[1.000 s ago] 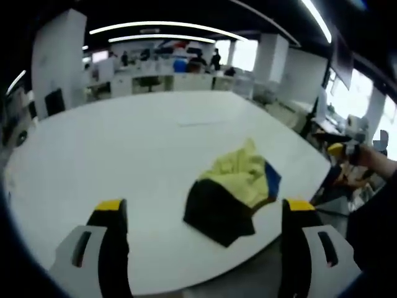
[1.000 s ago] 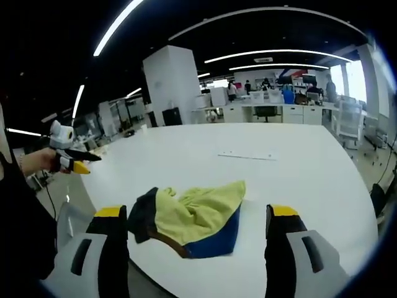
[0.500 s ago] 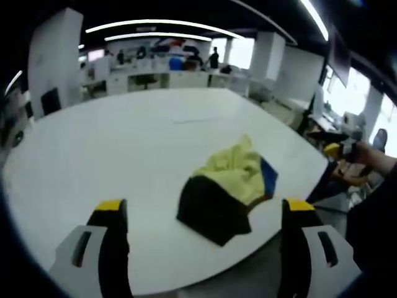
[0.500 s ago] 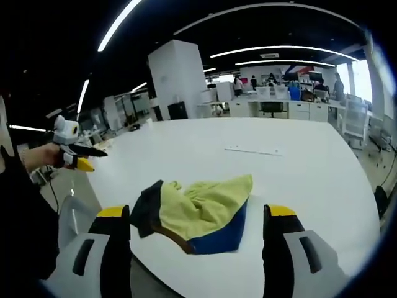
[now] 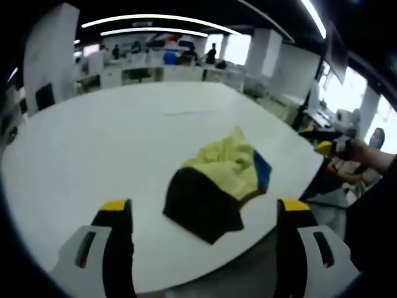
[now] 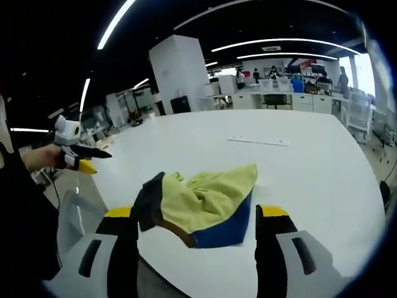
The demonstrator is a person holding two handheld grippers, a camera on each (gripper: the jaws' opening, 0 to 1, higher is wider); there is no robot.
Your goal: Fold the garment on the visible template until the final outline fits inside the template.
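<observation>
Crumpled yellow, black and blue fabric garment point(image 6: 201, 202) ahead between wide-open, empty right tongs point(image 6: 197, 220); left tongs point(image 5: 205, 214) likewise. Soft, light, limp; best pinched at an edge.

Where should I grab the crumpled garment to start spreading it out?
Take the garment by its blue hem edge, coming in low from the near table edge with the right gripper. That edge lies flat and exposed, while the yellow middle is bunched.
</observation>
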